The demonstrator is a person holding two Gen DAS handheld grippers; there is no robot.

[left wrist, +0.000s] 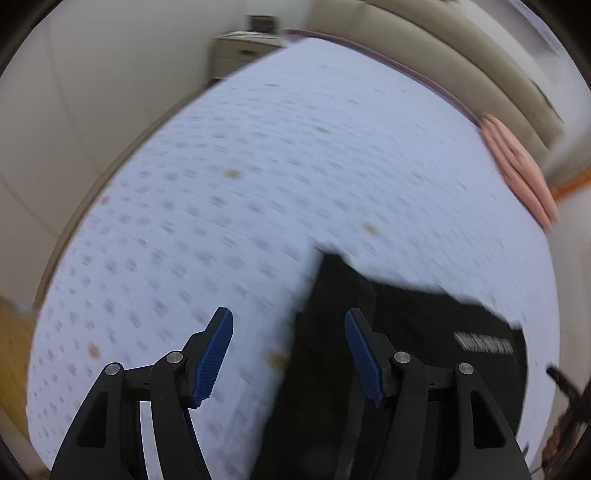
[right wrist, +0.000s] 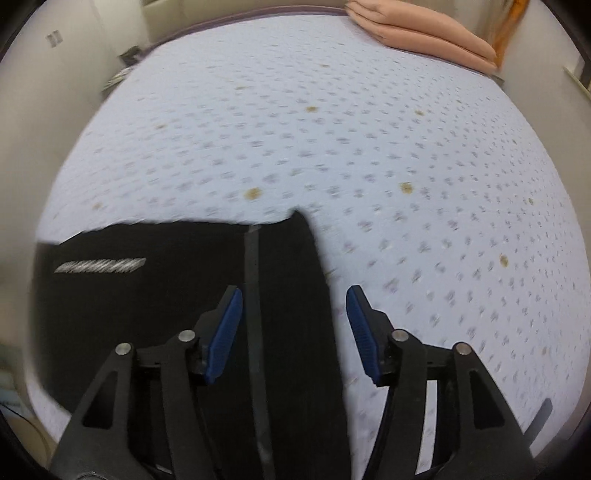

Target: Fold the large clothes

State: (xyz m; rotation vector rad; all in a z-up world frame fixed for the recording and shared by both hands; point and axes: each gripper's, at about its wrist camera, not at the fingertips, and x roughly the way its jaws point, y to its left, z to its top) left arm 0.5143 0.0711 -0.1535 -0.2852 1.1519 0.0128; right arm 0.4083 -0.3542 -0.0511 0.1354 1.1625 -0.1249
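A black garment [left wrist: 406,332] with white lettering lies flat on the pale blue patterned bed sheet [left wrist: 258,166]. In the left wrist view it fills the lower right. My left gripper [left wrist: 288,354] is open over the garment's left edge, holding nothing. In the right wrist view the garment [right wrist: 166,295] lies at the lower left, with a grey stripe running down it. My right gripper [right wrist: 293,332] is open over the garment's right edge, holding nothing. Both views are motion blurred.
A folded pink blanket [right wrist: 424,33] lies at the bed's far right corner and also shows in the left wrist view [left wrist: 517,166]. A beige headboard [left wrist: 443,55] runs behind the bed. A small cabinet [left wrist: 243,48] stands by the wall at the far left.
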